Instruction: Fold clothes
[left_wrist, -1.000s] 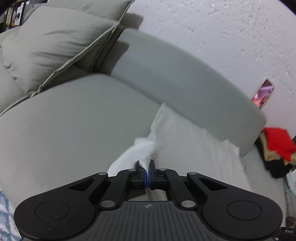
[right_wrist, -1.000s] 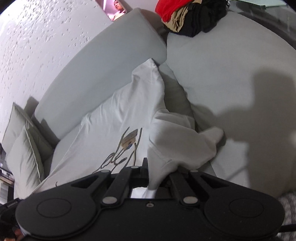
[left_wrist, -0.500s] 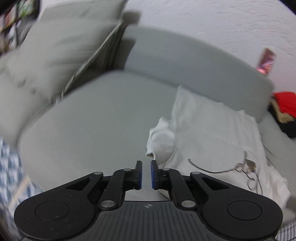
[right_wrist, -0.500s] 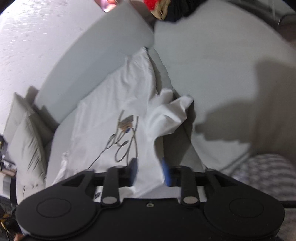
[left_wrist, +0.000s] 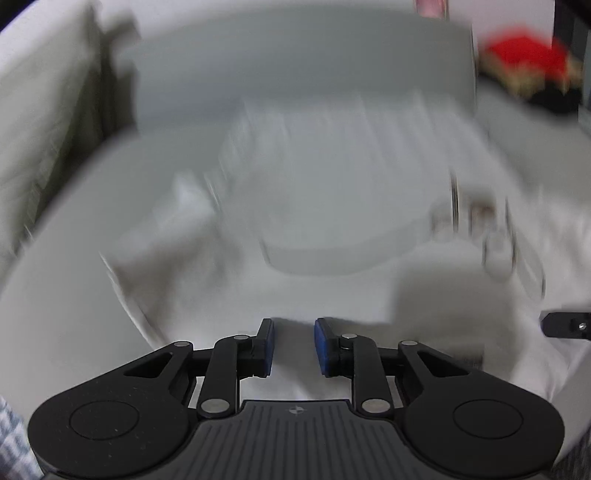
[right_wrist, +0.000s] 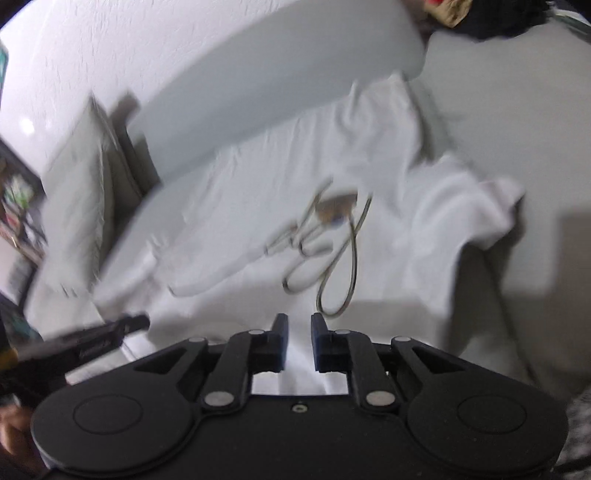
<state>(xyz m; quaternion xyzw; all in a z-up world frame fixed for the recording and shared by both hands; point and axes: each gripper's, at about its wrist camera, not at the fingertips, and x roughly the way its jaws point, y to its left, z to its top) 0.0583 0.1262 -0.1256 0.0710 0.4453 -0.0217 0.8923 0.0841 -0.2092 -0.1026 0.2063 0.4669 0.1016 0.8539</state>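
I see the left gripper (left_wrist: 291, 347) and right gripper (right_wrist: 298, 341) both parted, gripping nothing. The white T-shirt (right_wrist: 303, 206) lies flat on the sofa (right_wrist: 517, 110) directly ahead, long axis running away from the fingers toward the backrest.

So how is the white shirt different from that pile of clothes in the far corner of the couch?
The white shirt lies spread out across the couch, a line drawing on its front; the pile is bunched in a heap. The shirt is one pale colour; the pile mixes red, tan and black. Both rest on the couch, and neither is in a gripper.
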